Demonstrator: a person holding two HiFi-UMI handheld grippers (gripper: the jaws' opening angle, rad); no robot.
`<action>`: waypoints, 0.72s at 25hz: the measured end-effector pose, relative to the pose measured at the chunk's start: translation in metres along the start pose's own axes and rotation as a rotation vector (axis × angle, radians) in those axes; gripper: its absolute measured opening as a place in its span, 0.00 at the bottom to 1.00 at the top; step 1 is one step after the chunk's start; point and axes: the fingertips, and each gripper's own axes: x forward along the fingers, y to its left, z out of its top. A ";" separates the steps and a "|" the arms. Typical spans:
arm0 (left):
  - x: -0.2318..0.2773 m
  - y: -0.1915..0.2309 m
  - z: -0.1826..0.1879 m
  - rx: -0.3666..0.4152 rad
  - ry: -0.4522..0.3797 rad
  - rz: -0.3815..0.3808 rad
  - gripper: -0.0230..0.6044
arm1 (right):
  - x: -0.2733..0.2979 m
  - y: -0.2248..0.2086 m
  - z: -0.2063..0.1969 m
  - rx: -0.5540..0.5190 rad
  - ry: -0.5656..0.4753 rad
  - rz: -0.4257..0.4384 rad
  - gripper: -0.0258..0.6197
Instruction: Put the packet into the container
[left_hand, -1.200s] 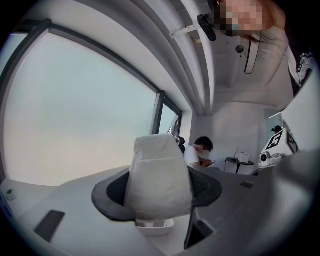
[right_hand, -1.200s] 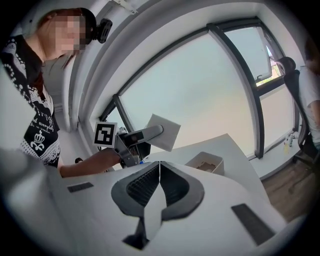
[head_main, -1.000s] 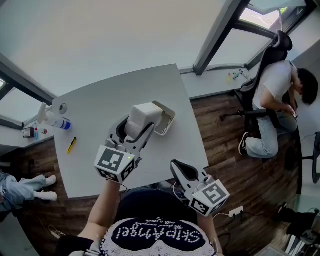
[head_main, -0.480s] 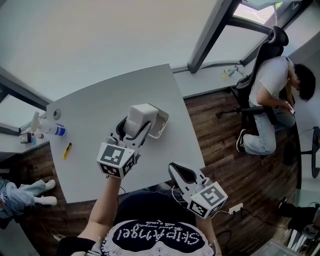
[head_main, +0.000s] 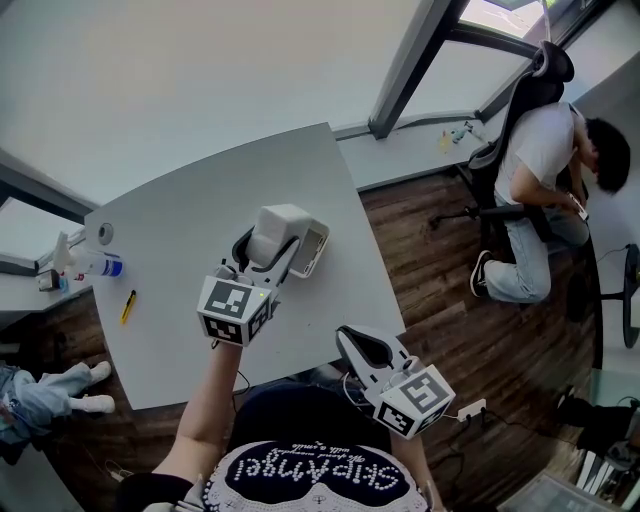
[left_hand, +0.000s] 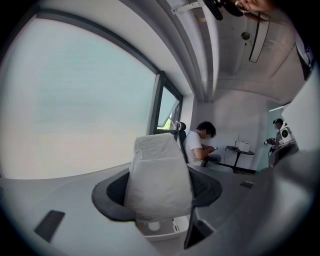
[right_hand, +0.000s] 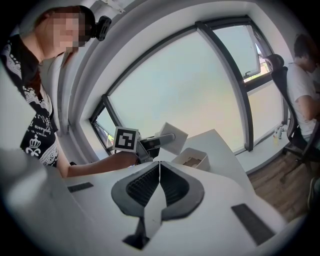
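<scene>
"What's changed?"

"The left hand-held gripper (head_main: 270, 252), clamped on the white packet (head_main: 277, 226), has edged in. The packet now hangs just above the container (head_main: 314, 250) on the surface (head_main: 180, 230)."

"So release comes next?"

"Probably. The right hand-held gripper (head_main: 360, 345) stays closed on nothing."

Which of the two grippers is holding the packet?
The left gripper, clamping the white packet over the container; the right gripper is shut and empty.

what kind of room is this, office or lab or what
Most likely an office or shared workroom: a person sits in a black office chair by tall windows, and a plain grey table stands on a wood-plank floor.
</scene>
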 end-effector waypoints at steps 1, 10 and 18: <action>0.002 0.001 -0.002 0.002 0.005 0.004 0.48 | -0.001 -0.001 0.000 0.003 0.000 -0.001 0.06; 0.020 -0.002 -0.026 0.039 0.073 -0.001 0.48 | -0.004 -0.005 -0.004 0.020 0.010 -0.013 0.06; 0.031 -0.001 -0.046 0.052 0.132 -0.004 0.48 | -0.009 -0.009 -0.007 0.034 0.021 -0.029 0.06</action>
